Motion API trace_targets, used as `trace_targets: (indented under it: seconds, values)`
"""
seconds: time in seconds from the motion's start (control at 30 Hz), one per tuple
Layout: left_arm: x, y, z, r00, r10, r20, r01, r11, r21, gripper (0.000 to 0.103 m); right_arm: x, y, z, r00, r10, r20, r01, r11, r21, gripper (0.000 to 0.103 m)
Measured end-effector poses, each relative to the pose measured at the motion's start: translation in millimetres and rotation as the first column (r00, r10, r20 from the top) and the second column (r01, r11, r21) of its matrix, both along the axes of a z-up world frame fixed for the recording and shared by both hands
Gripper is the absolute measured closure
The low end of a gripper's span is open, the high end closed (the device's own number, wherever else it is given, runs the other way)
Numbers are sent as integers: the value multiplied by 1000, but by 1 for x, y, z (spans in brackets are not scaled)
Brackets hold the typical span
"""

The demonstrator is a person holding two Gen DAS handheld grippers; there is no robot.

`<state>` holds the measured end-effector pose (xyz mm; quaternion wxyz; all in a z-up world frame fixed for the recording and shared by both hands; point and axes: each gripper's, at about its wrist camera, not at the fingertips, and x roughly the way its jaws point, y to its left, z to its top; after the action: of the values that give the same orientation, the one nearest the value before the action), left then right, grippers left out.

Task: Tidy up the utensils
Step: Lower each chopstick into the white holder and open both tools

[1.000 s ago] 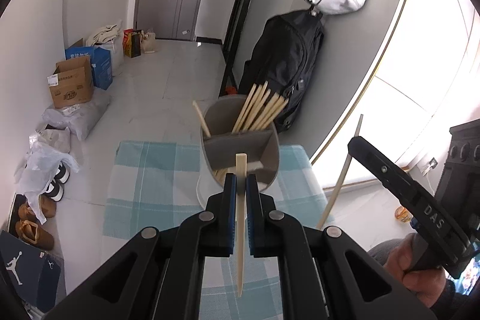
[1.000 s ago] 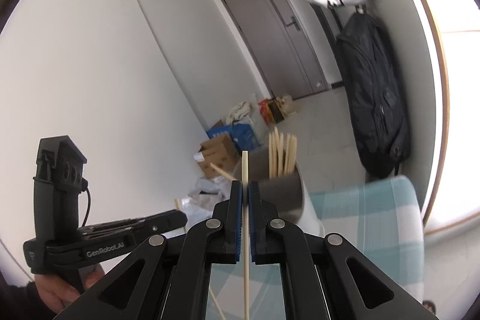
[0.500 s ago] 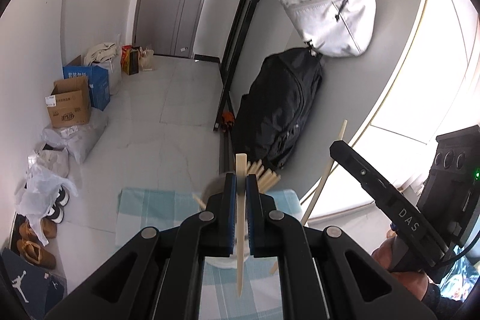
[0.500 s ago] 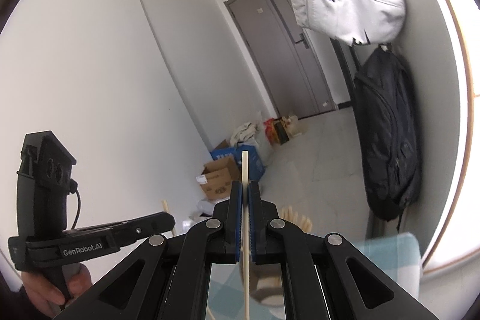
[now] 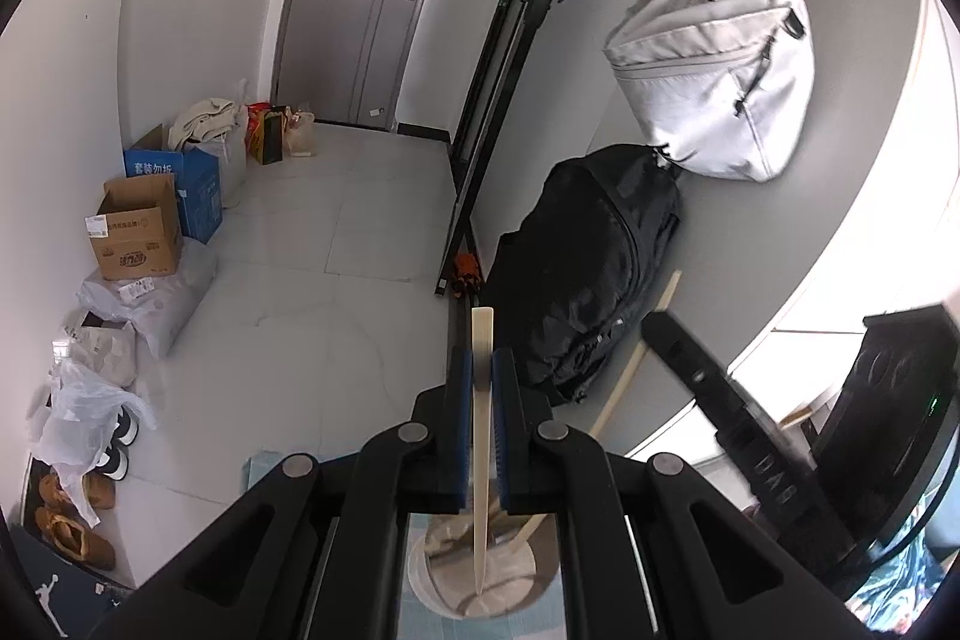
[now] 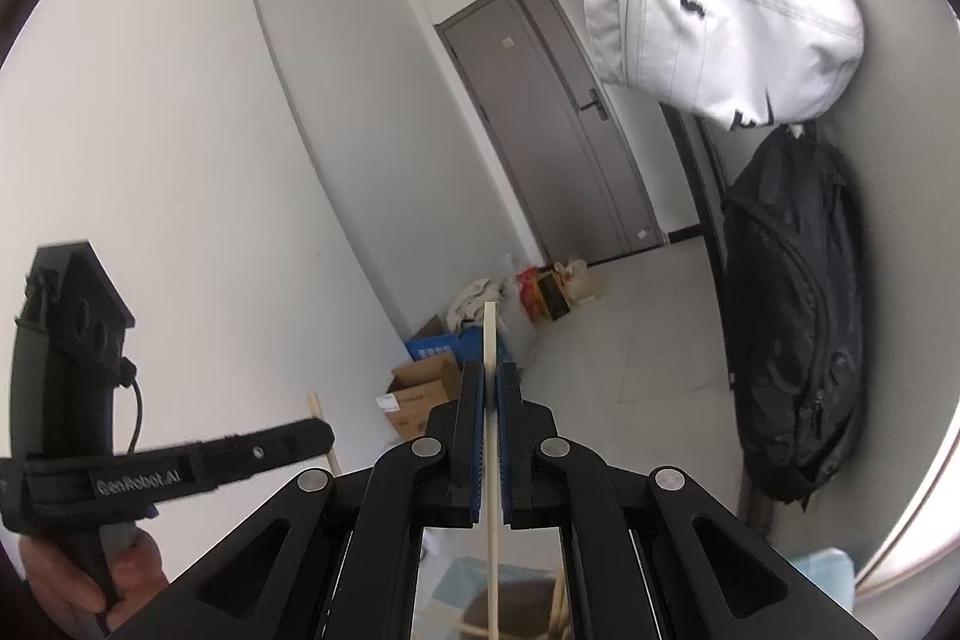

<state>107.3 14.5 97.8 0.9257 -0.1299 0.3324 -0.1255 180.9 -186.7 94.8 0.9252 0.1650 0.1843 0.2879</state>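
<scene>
Both grippers have come up and away from the holder since a second ago: it filled the middle of your left view then, and now it sits at the very bottom edge, mostly hidden behind the arms.

Left gripper (image 5: pixel 482 376) is pinched tight on a chopstick (image 5: pixel 480 460). The stick runs straight down the gap, blunt end poking out past the tips, thin end pointing back over the holder (image 5: pixel 474 589), which stands on the checked cloth. Your right gripper (image 6: pixel 491 388) is also clamped on its own chopstick (image 6: pixel 491 454), same upright line-up, with the holder (image 6: pixel 516 610) just peeking in below it.

Handling-wise, these look like light, stiff wooden sticks, smooth and narrow. You won't bend or crush them, but I'd guess they can pivot or slide in the pads if you swing fast. You're gripping fairly near the thick end, which leaves a long tail hanging. Holding closer to the middle would probably keep it steadier when you aim the tip into a compartment.
</scene>
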Motion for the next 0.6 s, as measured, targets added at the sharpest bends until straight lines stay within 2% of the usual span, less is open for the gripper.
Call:
trace_targets:
  seconds: [0.37, 0.6]
  values:
    - [26, 2, -21, 1000, 20, -1, -21, 1000, -16, 101, 24, 6, -38, 999, -16, -44, 15, 1000, -20, 100]
    - [21, -18, -33, 999, -17, 35, 15, 997, 74, 101, 16, 15, -51, 1000, 4, -19, -5, 996, -85, 100]
